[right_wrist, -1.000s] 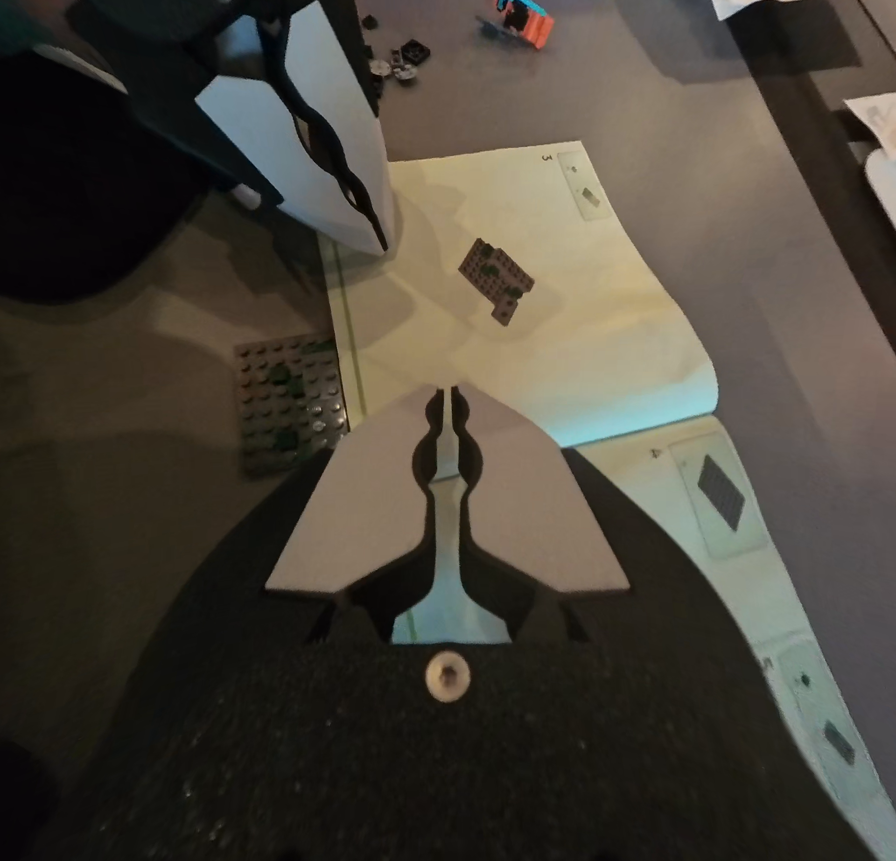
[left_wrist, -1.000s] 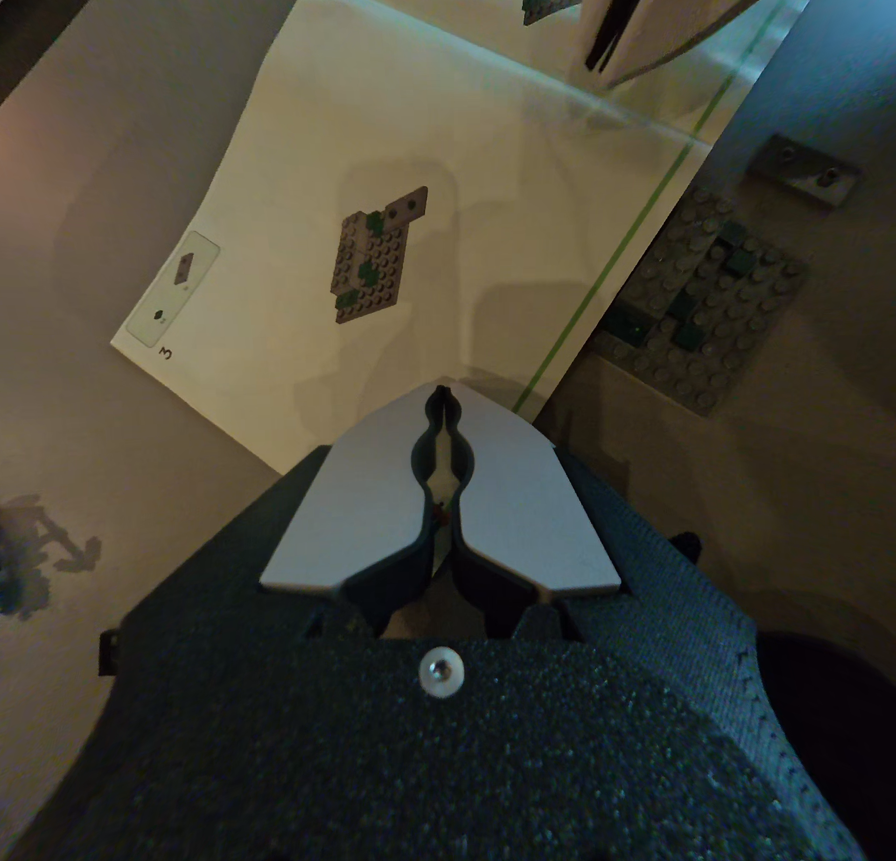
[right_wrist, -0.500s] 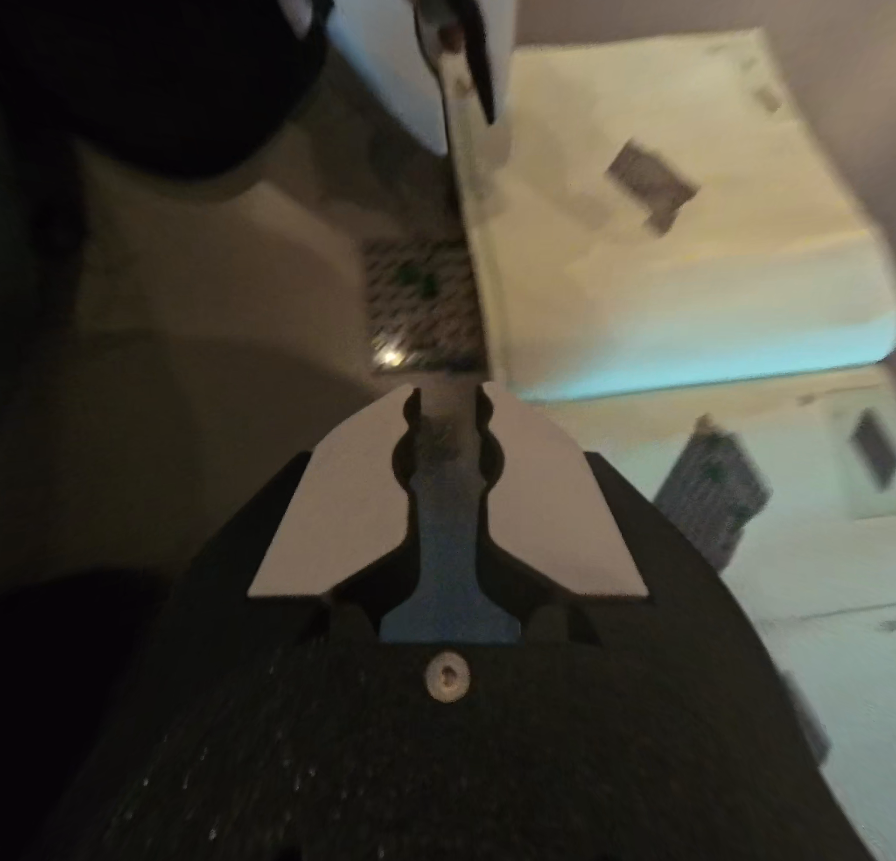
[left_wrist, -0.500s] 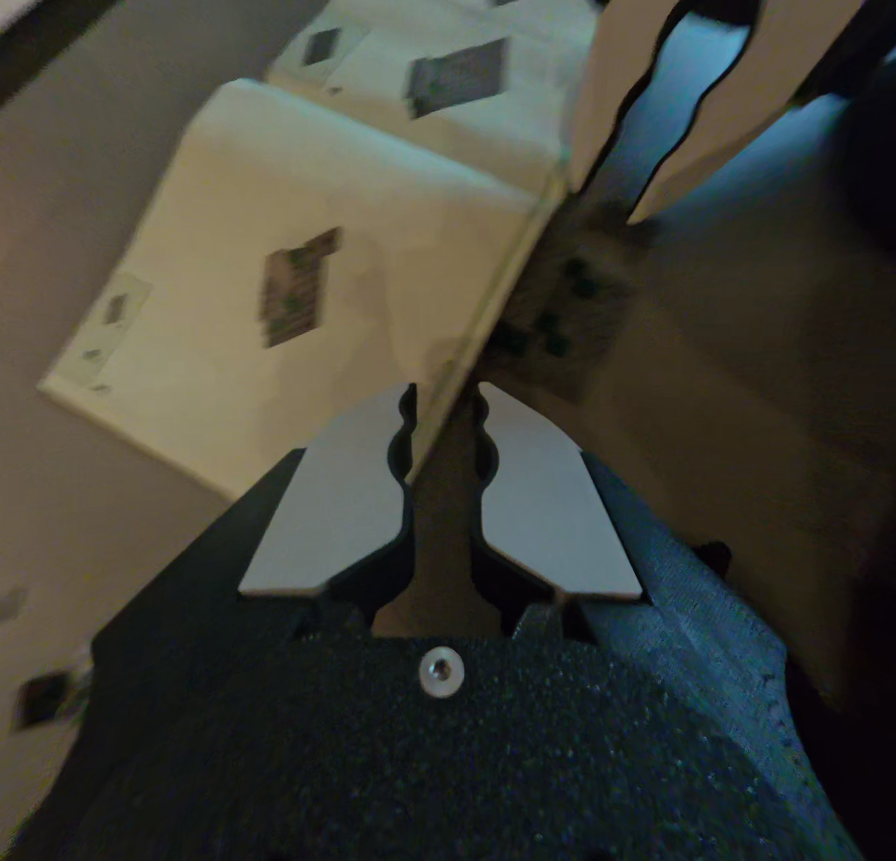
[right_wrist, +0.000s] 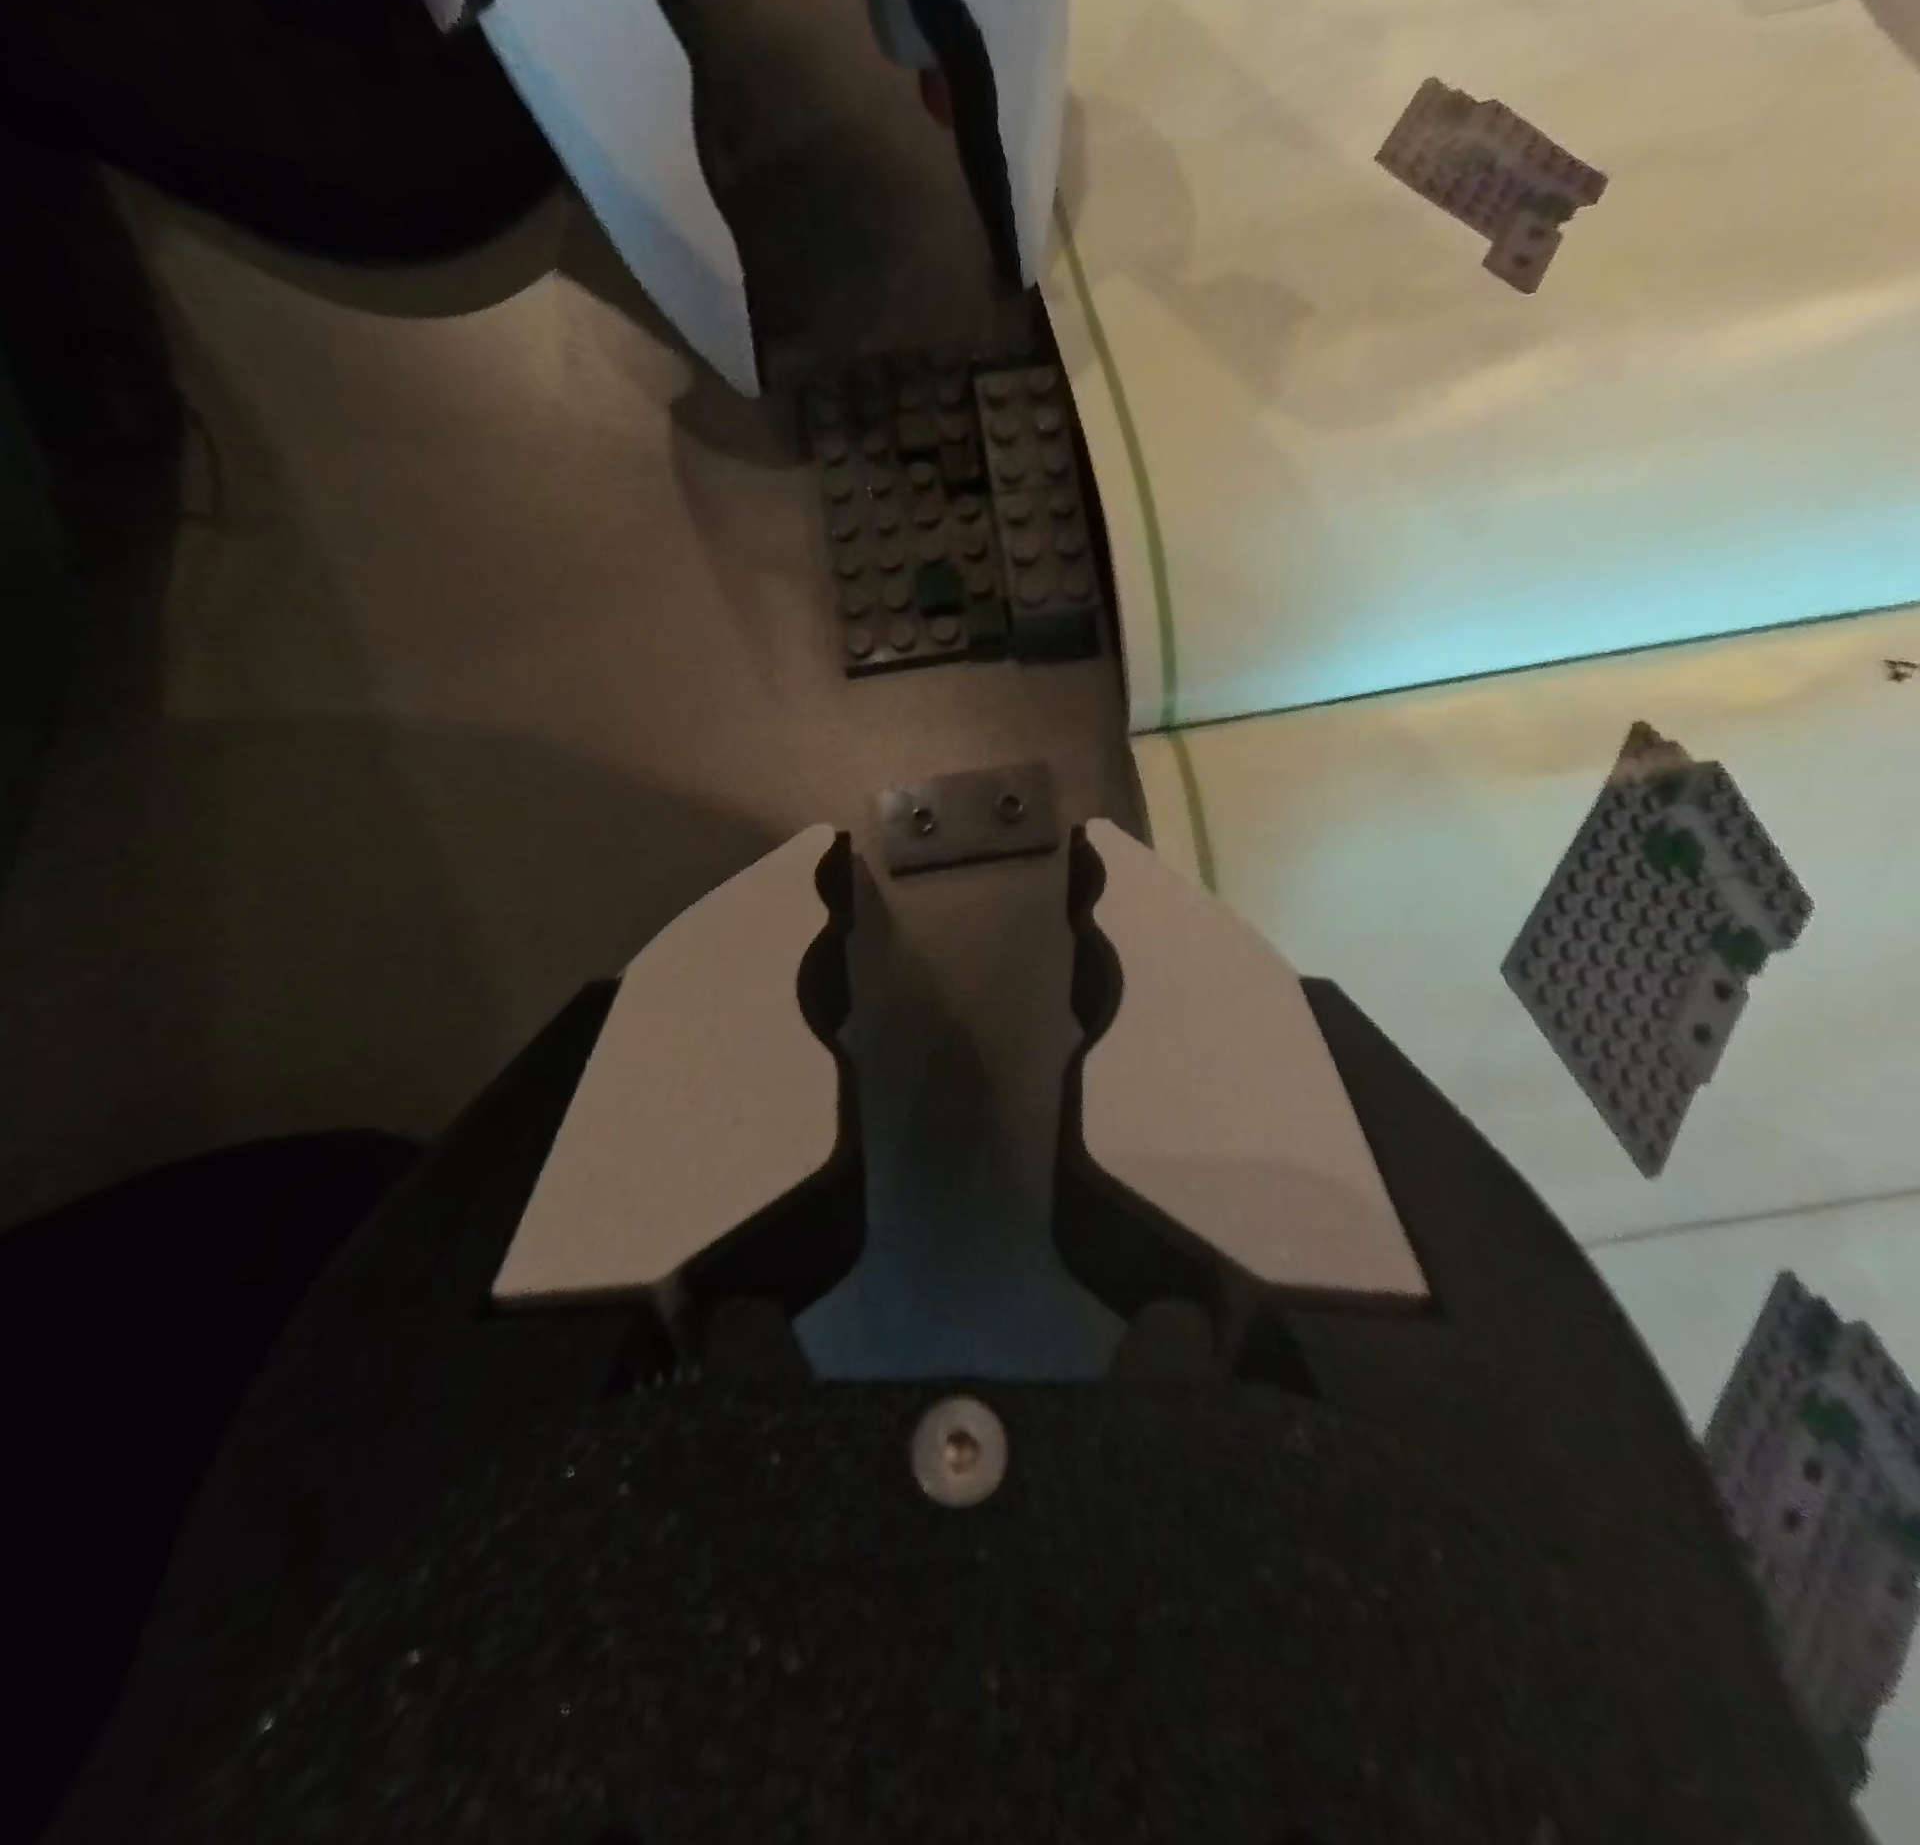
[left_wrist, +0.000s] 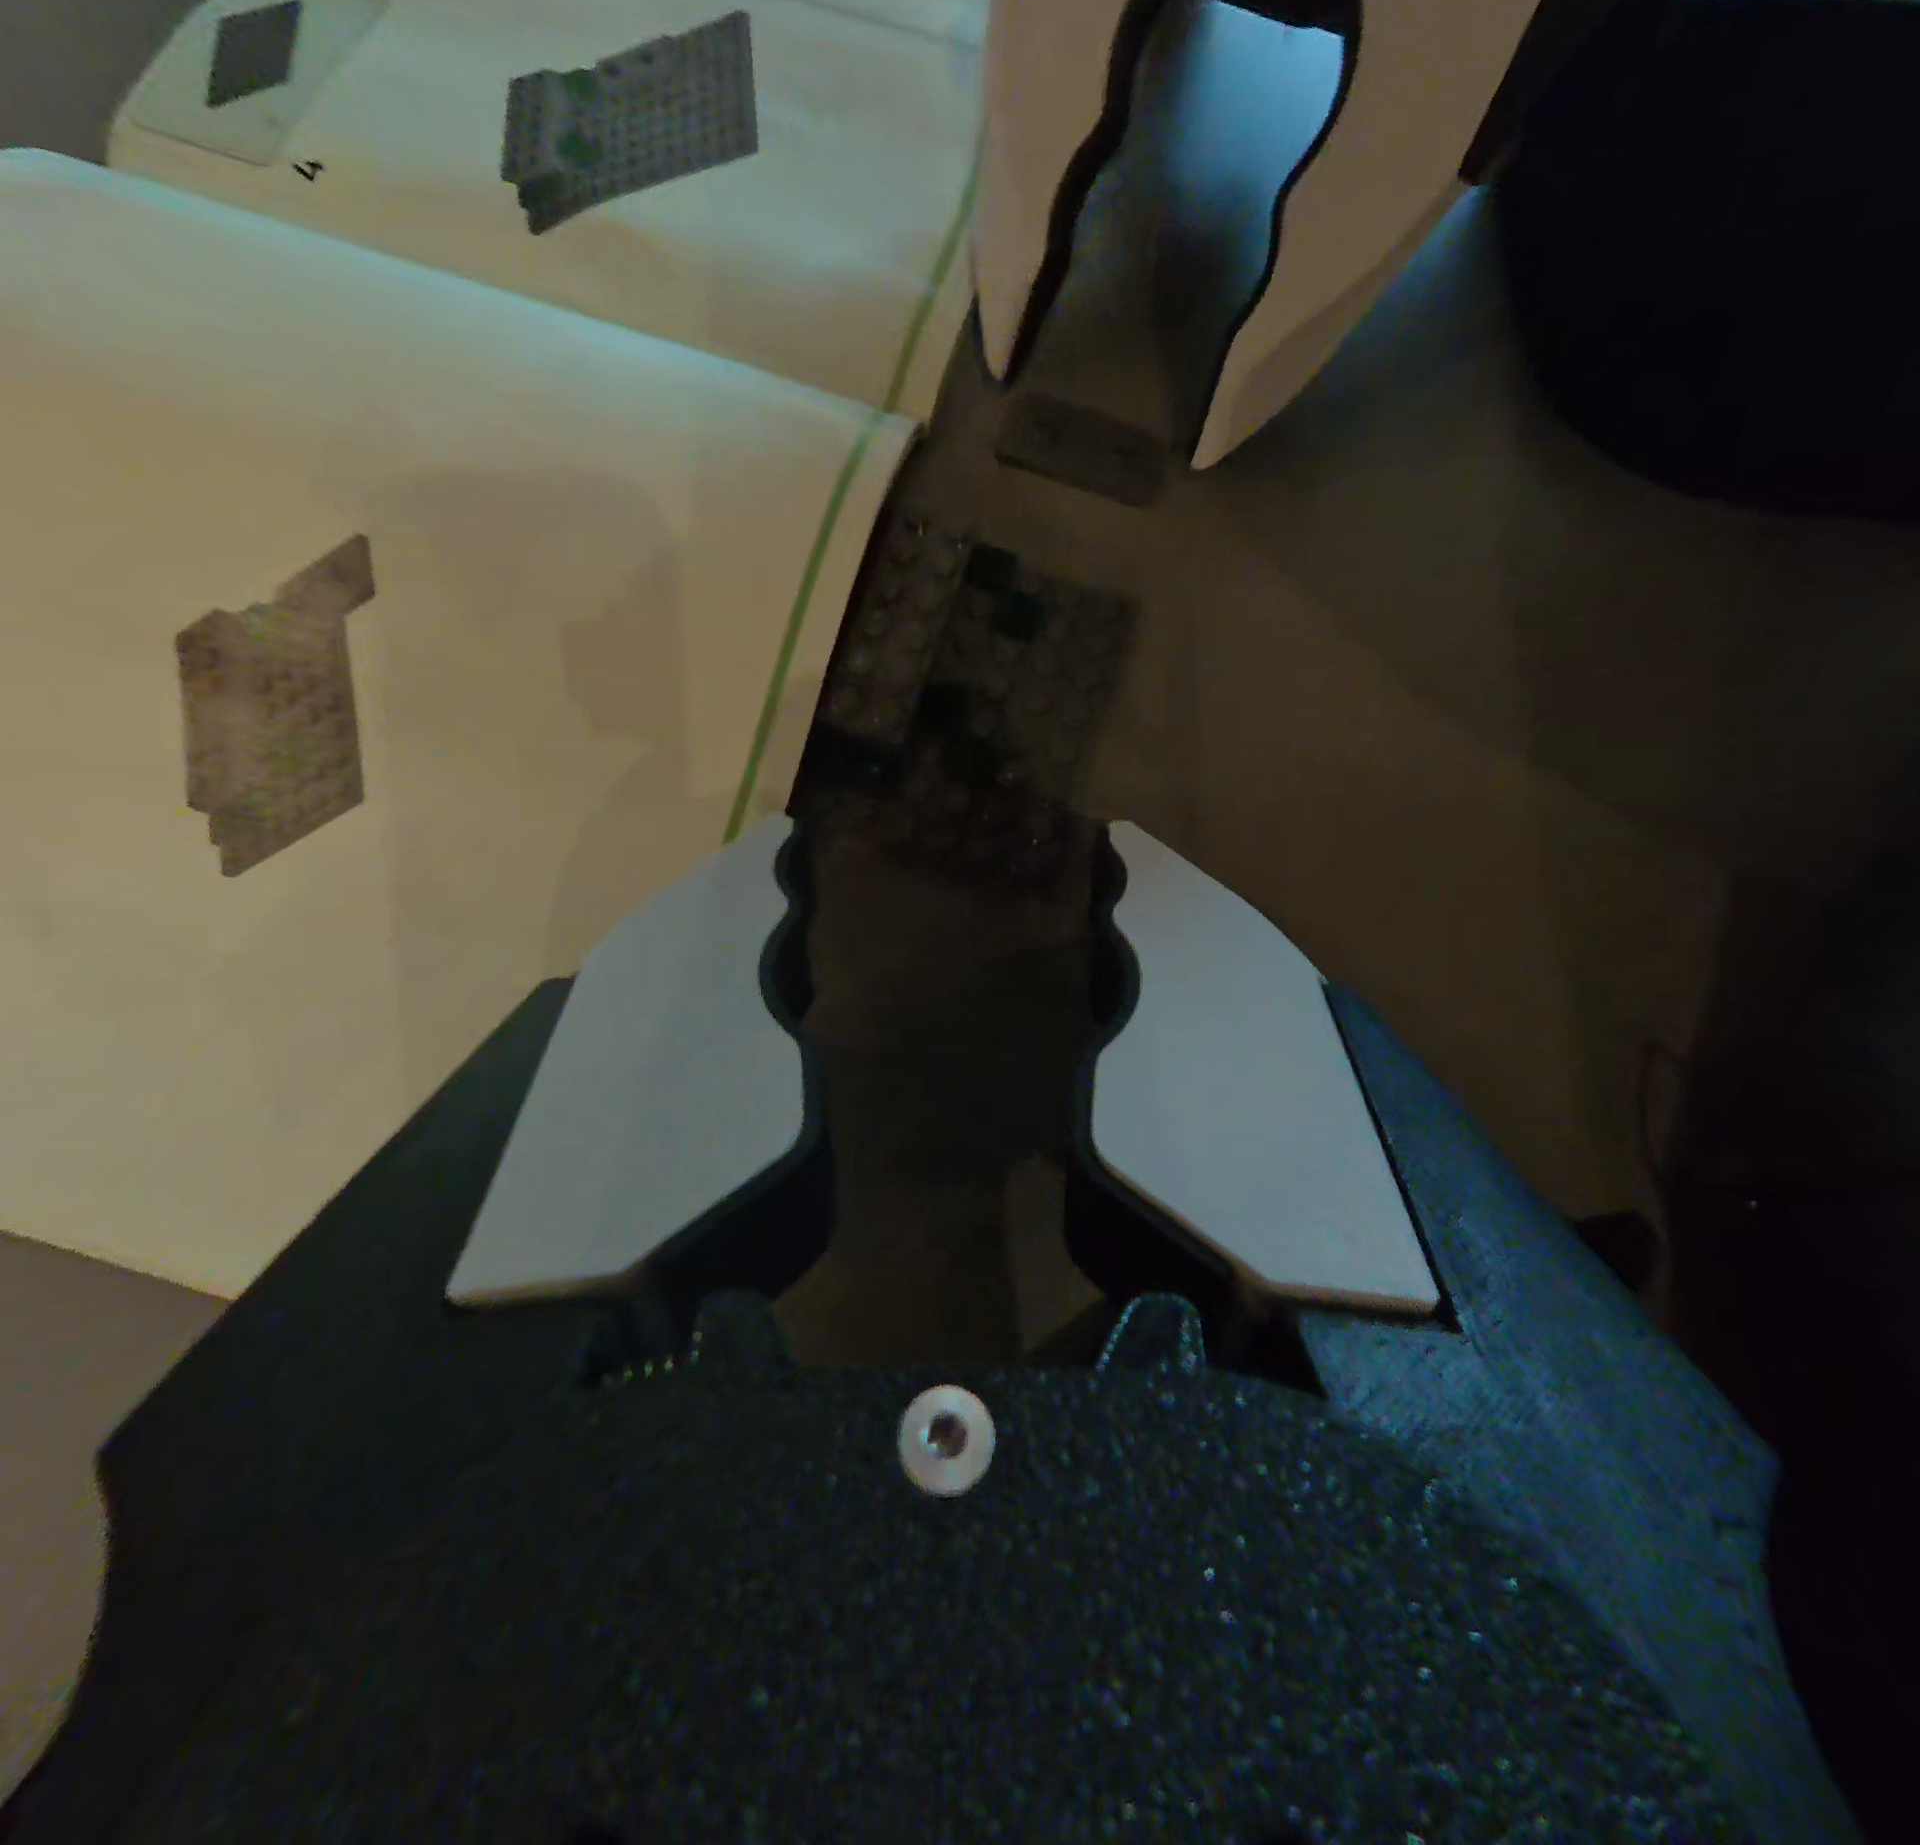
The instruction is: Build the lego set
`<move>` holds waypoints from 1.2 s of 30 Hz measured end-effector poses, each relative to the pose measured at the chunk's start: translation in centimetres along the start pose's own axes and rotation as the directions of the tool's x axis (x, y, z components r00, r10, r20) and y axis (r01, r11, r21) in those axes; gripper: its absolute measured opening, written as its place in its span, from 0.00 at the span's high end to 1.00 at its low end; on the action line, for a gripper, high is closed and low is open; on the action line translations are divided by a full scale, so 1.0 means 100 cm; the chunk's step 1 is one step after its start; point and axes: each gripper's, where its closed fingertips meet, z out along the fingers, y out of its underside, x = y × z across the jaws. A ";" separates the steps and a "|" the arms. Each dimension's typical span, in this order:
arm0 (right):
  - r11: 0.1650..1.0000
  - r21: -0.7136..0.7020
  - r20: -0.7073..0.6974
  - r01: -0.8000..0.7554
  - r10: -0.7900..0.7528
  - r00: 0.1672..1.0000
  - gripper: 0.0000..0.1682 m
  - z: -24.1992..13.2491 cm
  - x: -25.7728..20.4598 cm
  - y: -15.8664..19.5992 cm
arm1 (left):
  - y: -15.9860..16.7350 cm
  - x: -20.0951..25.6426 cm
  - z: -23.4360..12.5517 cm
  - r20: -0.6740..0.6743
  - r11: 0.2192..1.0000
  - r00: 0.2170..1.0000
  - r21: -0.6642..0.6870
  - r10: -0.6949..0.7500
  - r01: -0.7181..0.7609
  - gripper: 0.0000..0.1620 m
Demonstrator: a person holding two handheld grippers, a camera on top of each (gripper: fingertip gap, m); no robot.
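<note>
Now that both tongs have opened wide and come down, the left gripper [left_wrist: 945, 850] empty around the grey plate [left_wrist: 977, 673] beside the booklet [left_wrist: 416, 569], the right gripper [right_wrist: 961, 839] empty over the small piece [right_wrist: 966, 816], picking up looks next.

surface: brown tabletop [left_wrist: 1455, 715] | lighting: dim, dark shadows | dark rounded shape [left_wrist: 1714, 237] at far right, unidentifiable
</note>
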 end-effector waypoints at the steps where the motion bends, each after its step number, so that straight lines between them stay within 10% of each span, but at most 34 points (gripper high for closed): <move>1: 1.000 -0.007 0.004 0.006 -0.006 1.000 0.76 0.002 0.000 0.000 | 0.000 0.000 0.001 0.002 1.000 1.000 -0.005 0.008 -0.008 0.67; 36: 0.999 0.034 -0.036 0.012 -0.011 0.999 0.81 -0.006 -0.001 -0.012 | 0.005 0.001 0.007 0.032 0.998 0.999 -0.062 0.030 -0.028 0.77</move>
